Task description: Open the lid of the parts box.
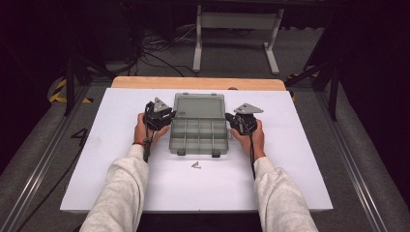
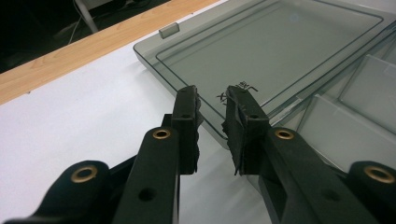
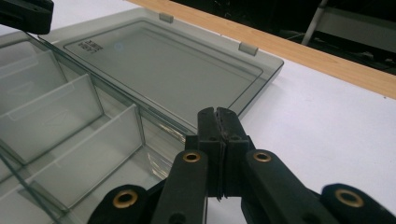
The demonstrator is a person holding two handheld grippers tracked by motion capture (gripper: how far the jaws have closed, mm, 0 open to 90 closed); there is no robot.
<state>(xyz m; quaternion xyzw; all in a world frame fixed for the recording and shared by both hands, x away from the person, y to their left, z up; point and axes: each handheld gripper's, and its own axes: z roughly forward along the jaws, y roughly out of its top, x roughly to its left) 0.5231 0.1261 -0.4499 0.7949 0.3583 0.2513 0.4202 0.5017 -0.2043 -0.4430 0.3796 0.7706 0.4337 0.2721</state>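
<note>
The clear compartment box (image 1: 199, 124) lies open at the middle of the white table (image 1: 106, 159), lid (image 1: 199, 105) folded flat toward the far wooden edge (image 1: 145, 82), divided tray nearest the person; two latches sit on its near rim, and a small screw (image 1: 196, 165) lies on the table just in front of it. The left gripper (image 2: 212, 98) rests at the box's left side, jaws slightly parted with nothing between them, tips over the lid's corner; the right gripper (image 3: 216, 112) rests at the box's right side by the hinge line, jaws fully closed on nothing.
</note>
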